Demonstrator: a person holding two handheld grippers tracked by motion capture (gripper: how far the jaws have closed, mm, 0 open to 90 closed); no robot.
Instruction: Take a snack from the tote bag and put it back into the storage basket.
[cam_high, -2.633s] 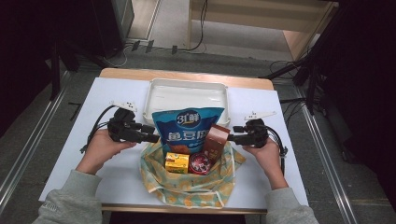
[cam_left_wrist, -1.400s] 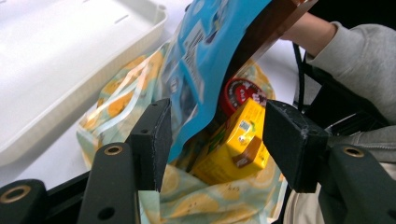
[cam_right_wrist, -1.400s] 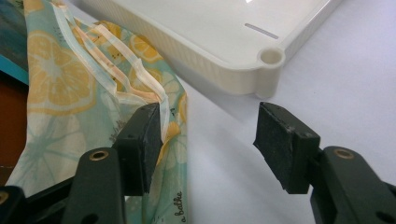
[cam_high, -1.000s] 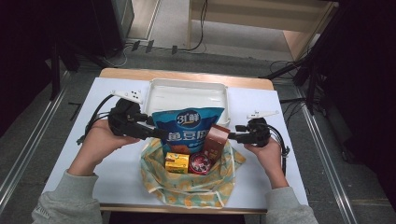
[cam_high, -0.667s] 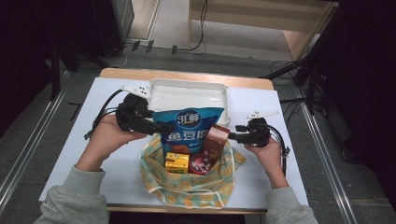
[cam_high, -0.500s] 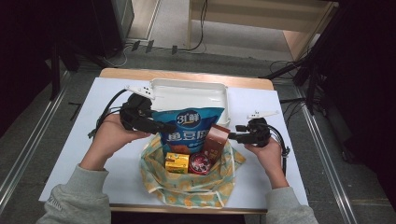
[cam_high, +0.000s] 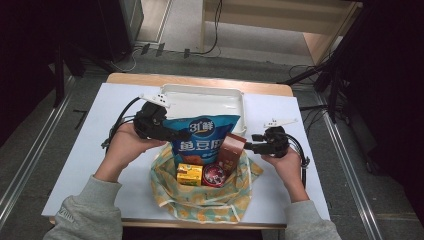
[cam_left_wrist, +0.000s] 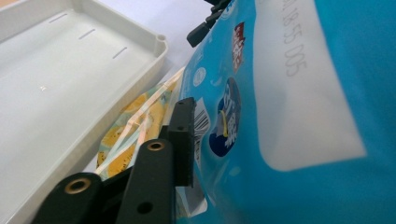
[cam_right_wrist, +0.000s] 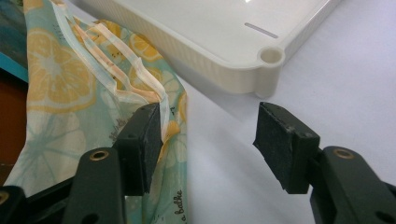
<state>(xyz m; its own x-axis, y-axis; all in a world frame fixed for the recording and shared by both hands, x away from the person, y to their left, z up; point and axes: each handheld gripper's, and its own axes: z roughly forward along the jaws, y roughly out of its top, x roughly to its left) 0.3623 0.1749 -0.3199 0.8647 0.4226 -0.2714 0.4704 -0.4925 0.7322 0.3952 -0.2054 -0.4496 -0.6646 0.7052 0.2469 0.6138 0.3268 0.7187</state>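
Note:
A blue snack bag (cam_high: 202, 137) stands upright in a lemon-print cloth bag (cam_high: 200, 200), beside a brown carton (cam_high: 231, 150), a yellow box (cam_high: 189, 174) and a red round tin (cam_high: 214, 176). My left gripper (cam_high: 167, 134) is at the snack bag's upper left edge. Its jaws have just been closing with the bag between them. In the left gripper view one pad (cam_left_wrist: 184, 140) lies against the blue snack bag (cam_left_wrist: 289, 116), and the other jaw is hidden behind it. My right gripper (cam_right_wrist: 208, 135) stands open beside the cloth bag's rim (cam_right_wrist: 60, 79), gripping nothing.
A white plastic tray (cam_high: 210, 100) lies just behind the cloth bag, its corner (cam_right_wrist: 271, 56) close to my right gripper (cam_high: 252, 147). The white tabletop (cam_high: 90, 150) stretches left and right of the bags. Cables trail from both grippers.
My left gripper has moved right, in against the snack bag's upper left edge, and its jaws have narrowed around it. The right gripper has stayed where it was.

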